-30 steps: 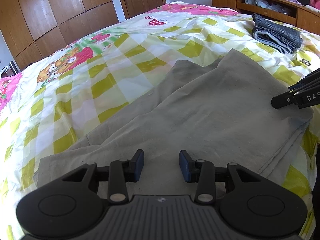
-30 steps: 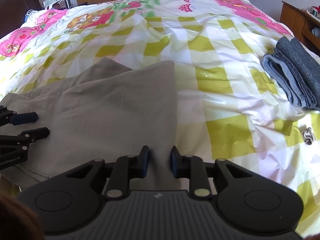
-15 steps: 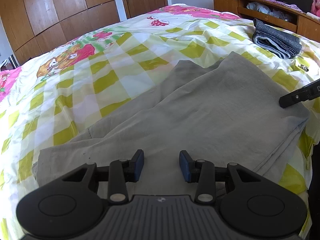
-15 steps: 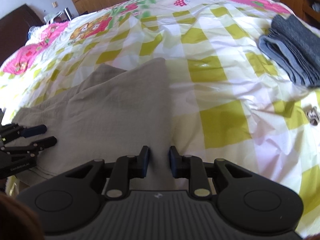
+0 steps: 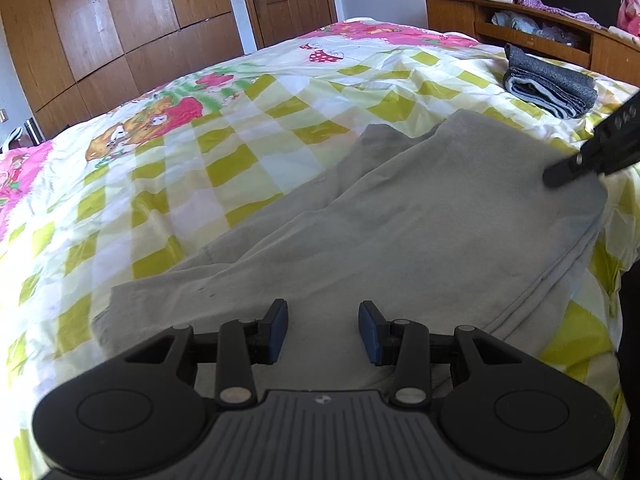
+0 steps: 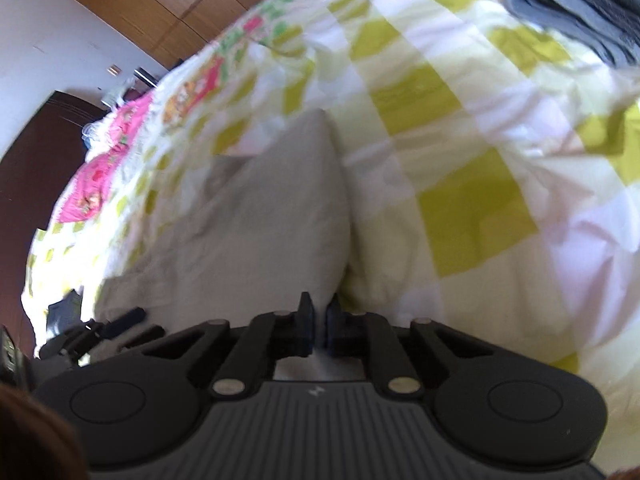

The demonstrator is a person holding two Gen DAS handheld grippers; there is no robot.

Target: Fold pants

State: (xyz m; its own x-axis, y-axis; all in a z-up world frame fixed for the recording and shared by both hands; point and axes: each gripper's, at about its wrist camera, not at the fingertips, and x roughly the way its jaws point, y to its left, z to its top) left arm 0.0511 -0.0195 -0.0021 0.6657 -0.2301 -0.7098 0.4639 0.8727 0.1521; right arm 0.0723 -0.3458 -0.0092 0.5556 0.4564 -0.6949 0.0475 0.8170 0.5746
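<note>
One fold at most done on the grey pants [image 5: 420, 216]: spread across the checked bed [image 5: 240, 128], legs laid roughly one over the other but askew, far ends fanned apart, seamed edge along the near right side. Left to do, by the look of it: squaring the layers, then folding lengthwise into a compact stack like the folded dark garment [image 5: 548, 84] further up the bed. Left tongs [image 5: 323, 330] spread wide, hovering empty over the near cloth. Right tongs [image 6: 318, 326] pressed nearly together at the right edge of the pants, apparently pinching cloth, though blurred in the tilted right wrist view. Waistband and hems hard to tell apart; nearest cloth hidden under both tools.
</note>
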